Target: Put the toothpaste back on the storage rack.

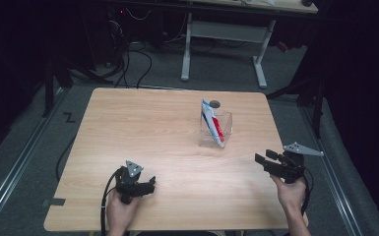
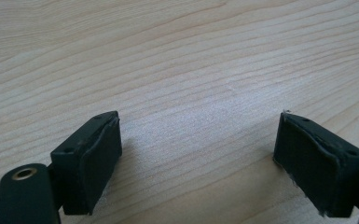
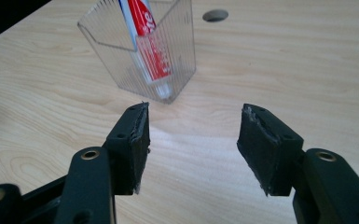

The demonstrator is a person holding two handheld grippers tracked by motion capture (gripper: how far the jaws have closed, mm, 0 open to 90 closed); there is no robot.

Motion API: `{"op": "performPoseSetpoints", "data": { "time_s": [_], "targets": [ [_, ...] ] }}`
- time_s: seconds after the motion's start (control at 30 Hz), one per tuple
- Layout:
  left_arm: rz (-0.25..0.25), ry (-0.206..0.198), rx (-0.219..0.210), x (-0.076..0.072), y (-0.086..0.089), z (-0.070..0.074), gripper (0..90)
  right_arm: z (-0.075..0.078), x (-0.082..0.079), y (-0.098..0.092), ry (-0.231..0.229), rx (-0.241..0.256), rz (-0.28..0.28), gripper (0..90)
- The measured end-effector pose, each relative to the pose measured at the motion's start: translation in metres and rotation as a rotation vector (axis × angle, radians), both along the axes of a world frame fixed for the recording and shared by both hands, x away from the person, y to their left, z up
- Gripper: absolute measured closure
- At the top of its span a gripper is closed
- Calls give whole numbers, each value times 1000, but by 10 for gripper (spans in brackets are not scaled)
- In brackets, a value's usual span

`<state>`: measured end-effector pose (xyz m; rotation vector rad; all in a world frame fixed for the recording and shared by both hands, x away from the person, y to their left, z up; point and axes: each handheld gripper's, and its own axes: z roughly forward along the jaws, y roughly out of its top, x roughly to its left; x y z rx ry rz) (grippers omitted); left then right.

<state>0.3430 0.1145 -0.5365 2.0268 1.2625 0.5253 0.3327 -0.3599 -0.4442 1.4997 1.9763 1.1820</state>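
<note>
Both hand-held grippers sit near the front edge of the table (image 1: 128, 118), jaws spread and holding nothing: the left hand-held gripper (image 1: 147, 185) low over bare wood, the right hand-held gripper (image 1: 262, 160) near the right edge, pointed toward a clear ribbed holder (image 1: 216, 132). A toothpaste tube (image 1: 212, 124) stands tilted inside the holder, its top leaning out over the rim.

The holder looks light and tall, so a jaw that bumps its wall or pulls the tube sideways would likely tip or slide it. Clear plastic also makes the rim hard to judge.

From the right gripper view, the holder (image 3: 142, 60) and tube (image 3: 149, 42) lie just ahead between the jaws, with a round hole (image 3: 215, 15) in the table beyond. The left gripper view gives bare wood grain between its jaws. The high view alone shows how far apart the two hands are.
</note>
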Motion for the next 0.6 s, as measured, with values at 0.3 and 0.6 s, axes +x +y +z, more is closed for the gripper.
{"op": "performPoseSetpoints", "data": {
  "time_s": [0.3, 0.6],
  "targets": [
    [1, 0, 0, 0, 0, 0, 153, -23, -3, 2, 41, 0, -8, 433],
    [1, 0, 1, 0, 0, 0, 153, -40, -1, 14, 71, -73, -18, 423]
  ]
}}
